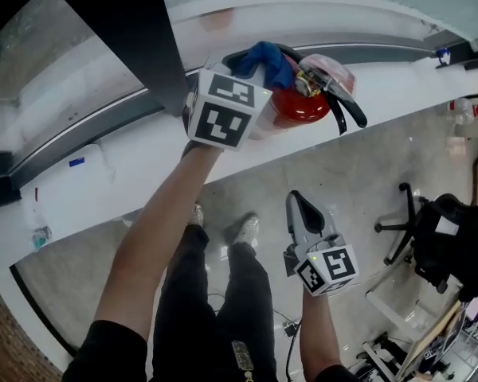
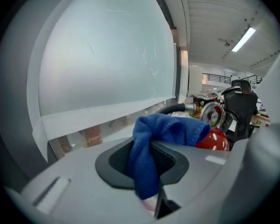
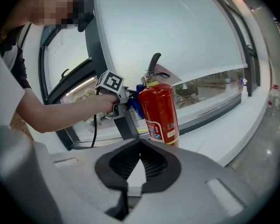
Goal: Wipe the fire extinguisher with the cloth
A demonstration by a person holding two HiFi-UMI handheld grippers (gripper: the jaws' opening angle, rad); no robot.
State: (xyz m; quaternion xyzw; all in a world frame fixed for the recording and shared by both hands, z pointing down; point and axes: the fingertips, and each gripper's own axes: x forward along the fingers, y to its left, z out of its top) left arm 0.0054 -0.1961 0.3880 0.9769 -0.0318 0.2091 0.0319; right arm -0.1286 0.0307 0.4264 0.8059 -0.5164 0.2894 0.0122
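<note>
Arm extended – left claw (image 2: 152,143) clamped on cloth (image 2: 177,129); right claw (image 1: 301,205) low, jaws together.

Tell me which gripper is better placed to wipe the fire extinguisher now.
Left. The left gripper holds the blue cloth at the top of the fire extinguisher; the right gripper is empty, apart from it.

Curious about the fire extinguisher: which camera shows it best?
The right gripper view: the fire extinguisher stands nearly full length, label visible. The head view shows only its top; the left gripper view, just its gauge and some red behind the blue cloth.
</note>
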